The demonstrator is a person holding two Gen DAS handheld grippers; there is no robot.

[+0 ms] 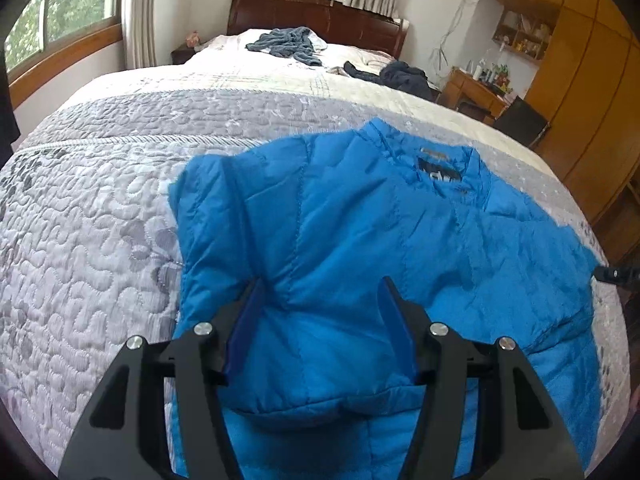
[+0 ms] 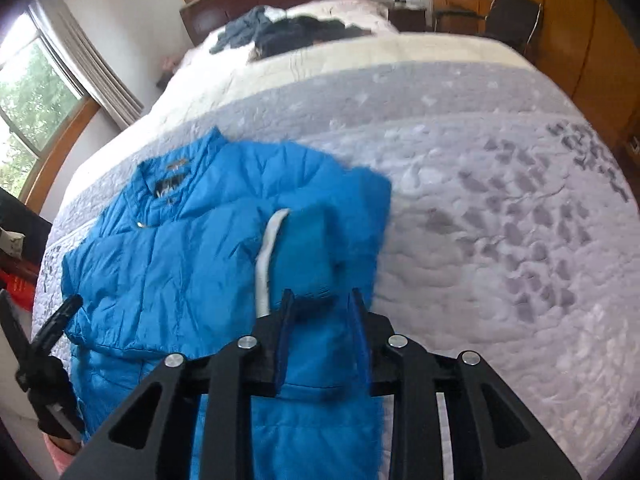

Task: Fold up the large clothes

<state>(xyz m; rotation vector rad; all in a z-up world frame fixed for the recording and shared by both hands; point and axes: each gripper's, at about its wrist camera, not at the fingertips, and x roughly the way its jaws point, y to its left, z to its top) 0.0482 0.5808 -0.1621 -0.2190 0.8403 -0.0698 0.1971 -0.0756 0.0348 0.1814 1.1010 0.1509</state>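
1. Left tool, in the left wrist view, is hanging low over the blue puffer jacket with its jaws spread wide; quilted fabric is bulging up between the blue pads, but they are not pinching it, so I judge nothing is being gripped.
2. Lying on the grey quilted bedspread of the bed, the jacket is showing its collar label at the far end, and its left side is doubled over the body. The right tool's tip is peeking in at the frame's right edge, beside the jacket's far side.
3. Right tool, in the right wrist view, is likewise standing with jaws apart, over the near right part of the jacket; this view is blurring with motion. A sleeve with its cuff is lying folded across the chest, a white lining strip showing beside it.
4. Judging progress: the sides look turned inward, so the first folds seem made. Still looking unfolded is the jacket's length, so bringing hem to collar is remaining.
5. Other dark clothes are waiting, heaped near the headboard.
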